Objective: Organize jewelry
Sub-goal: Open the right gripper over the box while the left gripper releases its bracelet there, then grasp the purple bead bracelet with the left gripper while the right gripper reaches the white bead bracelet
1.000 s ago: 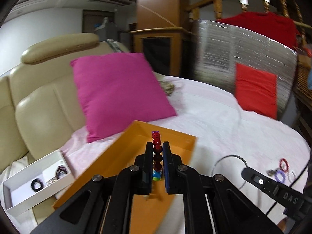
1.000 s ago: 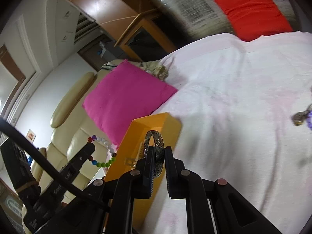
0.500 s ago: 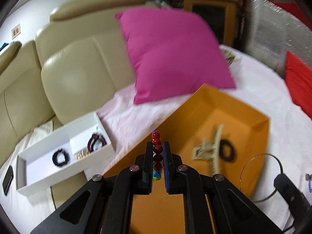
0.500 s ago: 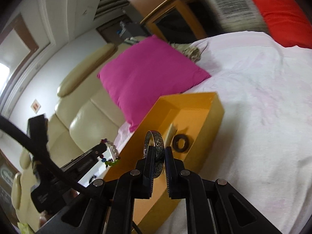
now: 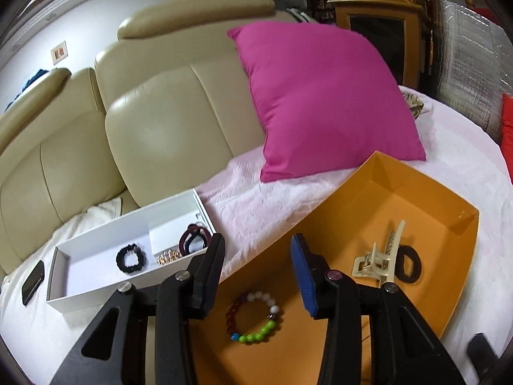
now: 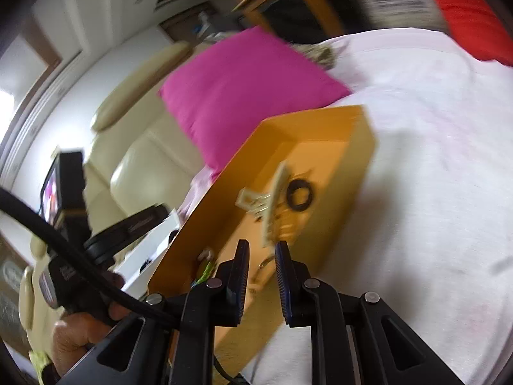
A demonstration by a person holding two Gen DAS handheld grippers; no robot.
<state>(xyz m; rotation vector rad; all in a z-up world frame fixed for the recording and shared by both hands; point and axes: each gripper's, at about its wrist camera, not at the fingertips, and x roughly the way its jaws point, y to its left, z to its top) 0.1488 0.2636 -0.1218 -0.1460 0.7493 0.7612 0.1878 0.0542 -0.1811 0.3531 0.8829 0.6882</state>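
An orange tray (image 5: pixel 426 192) lies on the pink-white cloth. In it lie a beaded bracelet (image 5: pixel 253 317), a cream hair claw (image 5: pixel 381 256) and a black hair tie (image 5: pixel 408 261). My left gripper (image 5: pixel 256 256) is open and empty, just above the bracelet. My right gripper (image 6: pixel 261 261) is open over the tray's (image 6: pixel 359 147) near end; a silver bangle (image 6: pixel 266 263) shows blurred between its fingers, lying in the tray. The claw (image 6: pixel 269 199) and hair tie (image 6: pixel 299 194) lie beyond it.
A white divided box (image 5: pixel 96 240) with a black scrunchie (image 5: pixel 130 258), a dark hair tie (image 5: pixel 195 235) and gold pieces stands left of the tray. A magenta cushion (image 5: pixel 320 96) leans on the beige sofa (image 5: pixel 160 112). A phone (image 5: pixel 32 277) lies far left.
Both grippers moved over the orange tray and opened. The beaded bracelet dropped from the left gripper into the tray. The bangle left the right gripper's grip.
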